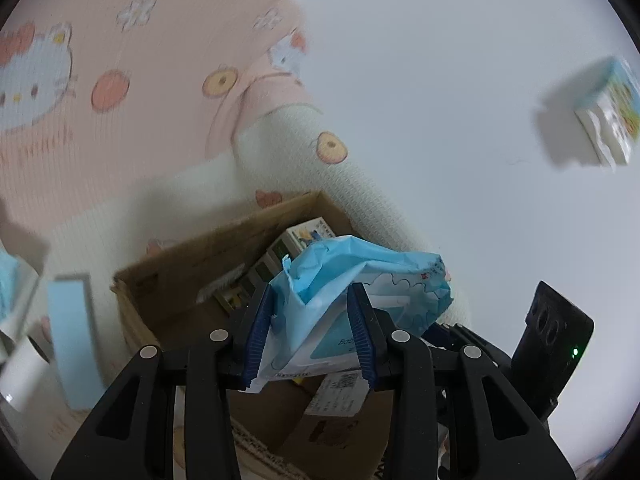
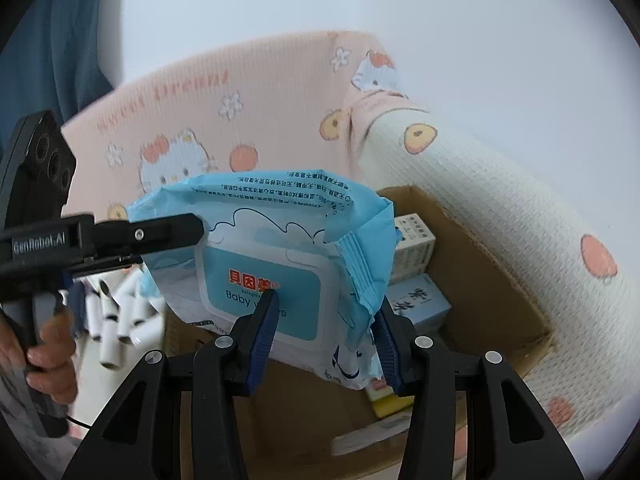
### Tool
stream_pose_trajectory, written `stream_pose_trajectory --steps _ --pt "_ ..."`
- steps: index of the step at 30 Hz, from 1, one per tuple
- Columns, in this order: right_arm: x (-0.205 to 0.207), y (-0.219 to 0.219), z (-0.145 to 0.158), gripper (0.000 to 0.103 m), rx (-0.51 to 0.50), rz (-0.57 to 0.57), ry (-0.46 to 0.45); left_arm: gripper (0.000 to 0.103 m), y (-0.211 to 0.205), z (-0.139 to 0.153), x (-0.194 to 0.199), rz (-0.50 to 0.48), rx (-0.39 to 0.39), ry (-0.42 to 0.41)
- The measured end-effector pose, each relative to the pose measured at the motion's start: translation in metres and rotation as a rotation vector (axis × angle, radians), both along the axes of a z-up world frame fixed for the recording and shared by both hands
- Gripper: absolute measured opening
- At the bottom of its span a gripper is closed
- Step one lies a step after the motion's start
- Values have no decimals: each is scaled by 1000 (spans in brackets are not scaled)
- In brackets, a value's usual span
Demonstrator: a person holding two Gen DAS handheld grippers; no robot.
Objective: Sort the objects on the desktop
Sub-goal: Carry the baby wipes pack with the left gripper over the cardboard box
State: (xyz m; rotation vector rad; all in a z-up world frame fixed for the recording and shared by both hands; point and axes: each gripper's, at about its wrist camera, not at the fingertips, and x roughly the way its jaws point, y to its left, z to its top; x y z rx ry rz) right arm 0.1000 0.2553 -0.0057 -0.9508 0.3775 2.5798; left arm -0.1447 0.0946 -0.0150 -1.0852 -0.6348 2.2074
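Both grippers grip one soft pack of baby wipes (image 2: 276, 256) and carry it in the air over the open cardboard box (image 2: 500, 280), which rests against a pink and cream cartoon-print cushion (image 2: 480, 200). The two-handed hold looks deliberate: the pack is limp and wrinkles where it is pinched, so a clamp at each end keeps it from folding as it goes toward the box.

The right gripper (image 2: 328, 320) is clenched on the near edge of the pack, one blue pad over the lid label and the other on the crimped side seam. The left gripper (image 1: 316, 320) is clenched on the opposite crumpled end; in the right wrist view its black finger (image 2: 168, 232) reaches in from the left, held by a hand (image 2: 52, 352).

The pack's lid reads "Baby w…s" under red Chinese characters, with small Chinese print along the top flap. The left gripper's body is marked "GenRobot.AI". Small printed cartons (image 2: 414, 244) already lie in the box's far corner. White paper rolls (image 2: 120, 320) lie outside the box's left edge.
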Motion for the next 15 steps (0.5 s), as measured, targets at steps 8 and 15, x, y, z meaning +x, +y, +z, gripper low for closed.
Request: stream_pose_trajectory --steps 8,15 --pt "-10 33 -12 44 -68 26 -149 41 13 -29 -19 0 90 -171" --pt "-16 57 -20 44 -142 5 -258 41 35 -46 -24 -9 40 -237"
